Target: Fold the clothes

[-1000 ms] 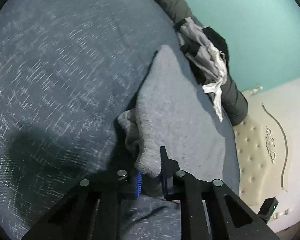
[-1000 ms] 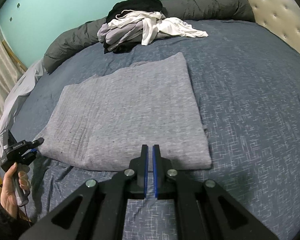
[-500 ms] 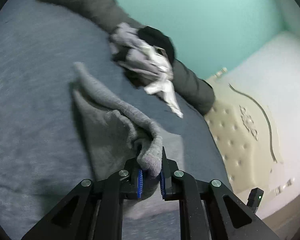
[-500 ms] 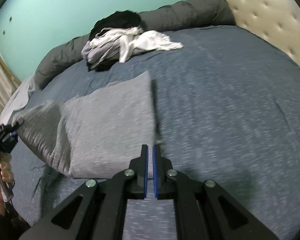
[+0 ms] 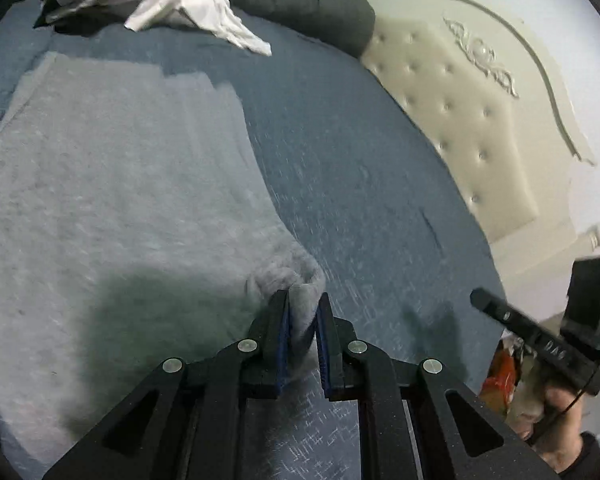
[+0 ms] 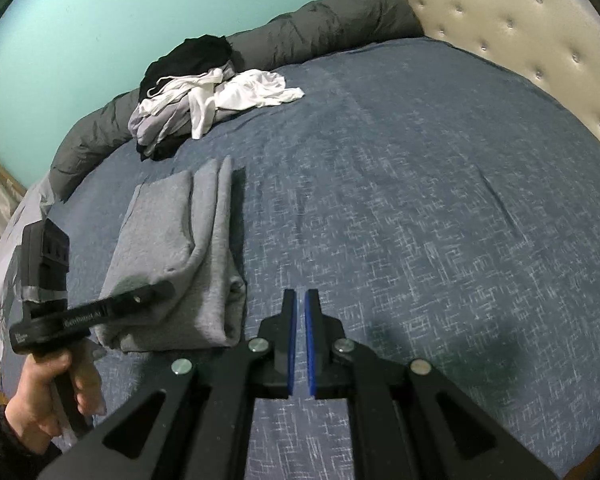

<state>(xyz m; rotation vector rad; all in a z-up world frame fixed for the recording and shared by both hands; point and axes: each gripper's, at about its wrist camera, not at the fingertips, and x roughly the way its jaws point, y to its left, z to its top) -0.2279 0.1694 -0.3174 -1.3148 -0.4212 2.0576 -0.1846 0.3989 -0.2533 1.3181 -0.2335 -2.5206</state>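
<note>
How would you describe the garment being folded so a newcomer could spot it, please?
On the dark blue bedspread, well in front of the jumbled white and black clothes pile, lies a light grey knit garment. It alone is neatly folded, one corner pinched by the left gripper.

You have a dark grey rolled duvet (image 6: 308,28) along the teal wall (image 6: 100,20), a cream tufted headboard (image 5: 460,128) beside it, and a blue bedspread (image 6: 420,200) underneath.
</note>
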